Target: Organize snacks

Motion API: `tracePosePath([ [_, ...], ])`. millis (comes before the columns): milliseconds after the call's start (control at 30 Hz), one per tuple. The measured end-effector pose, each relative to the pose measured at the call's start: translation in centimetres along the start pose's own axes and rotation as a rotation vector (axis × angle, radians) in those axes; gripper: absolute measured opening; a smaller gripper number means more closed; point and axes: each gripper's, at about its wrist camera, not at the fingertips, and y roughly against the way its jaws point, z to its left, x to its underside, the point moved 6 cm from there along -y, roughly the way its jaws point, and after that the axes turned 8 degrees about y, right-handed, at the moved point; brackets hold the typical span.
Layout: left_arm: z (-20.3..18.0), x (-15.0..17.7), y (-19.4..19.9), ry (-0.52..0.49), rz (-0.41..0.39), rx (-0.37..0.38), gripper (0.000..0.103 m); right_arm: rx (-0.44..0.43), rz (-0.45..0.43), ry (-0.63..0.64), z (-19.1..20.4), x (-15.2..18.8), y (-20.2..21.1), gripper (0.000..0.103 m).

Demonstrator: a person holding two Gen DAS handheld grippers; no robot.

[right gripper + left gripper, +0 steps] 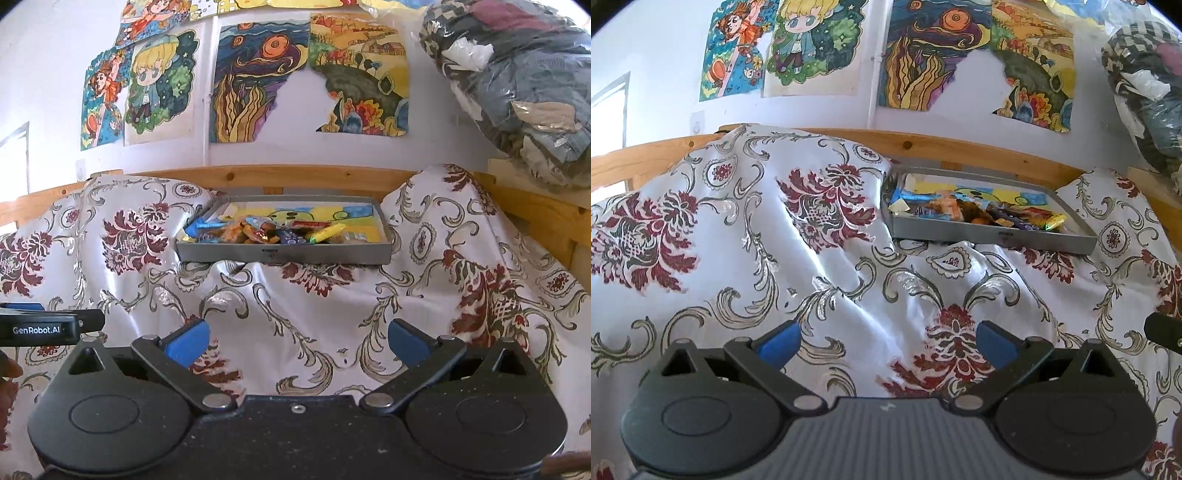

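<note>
Both the left gripper [888,341] and right gripper [297,341] are hovering released and empty over the patterned cloth [295,314], facing the snacks [266,230] lying in the tray [284,254] at the cloth's far edge, presumably for tidying.

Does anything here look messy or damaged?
Yes. The snacks lie jumbled in a heap in the grey tray, which sits on a rumpled cloth. On the wall, two drawings are torn, with a ragged gap where they meet.
</note>
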Motion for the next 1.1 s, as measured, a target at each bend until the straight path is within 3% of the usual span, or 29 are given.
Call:
tracePosePath([
  [1100, 0.03, 1.03, 0.14, -0.004, 0.012, 0.017, 0.103, -0.002, 0.028, 0.014, 0.59, 0.62, -0.18, 0.102],
])
